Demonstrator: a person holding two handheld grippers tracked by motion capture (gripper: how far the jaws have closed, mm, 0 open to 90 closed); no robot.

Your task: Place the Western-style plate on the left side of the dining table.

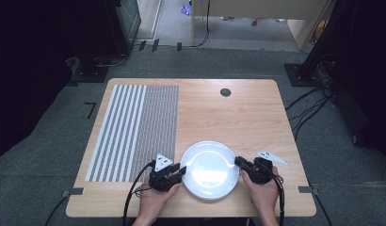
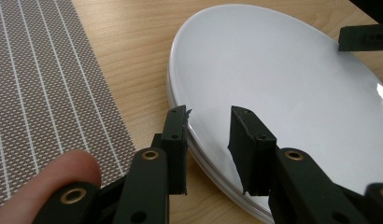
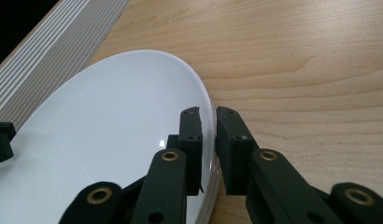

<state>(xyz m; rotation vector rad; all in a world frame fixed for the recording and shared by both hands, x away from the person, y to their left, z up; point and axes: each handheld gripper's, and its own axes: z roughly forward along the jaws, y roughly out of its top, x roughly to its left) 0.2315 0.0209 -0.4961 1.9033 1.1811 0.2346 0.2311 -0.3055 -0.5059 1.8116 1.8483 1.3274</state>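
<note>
Plate (image 1: 210, 170): lower centre of frame, on the desk (image 1: 238, 113).
Left gripper (image 2: 209, 122): jaws apart, straddling the rim.
Right gripper (image 3: 208, 122): pinched on the opposite rim.
Advice: close left squarely, then lift level.

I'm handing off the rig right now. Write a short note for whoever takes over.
Left hand-held gripper: open, jaws straddling the white plate's left rim, not yet closed.
Right hand-held gripper: shut on the plate's right rim.
The plate sits on the table near the front edge, beside the striped placemat.
Done: right grip taken.
Left: close the left gripper, then probably lift with both.
</note>
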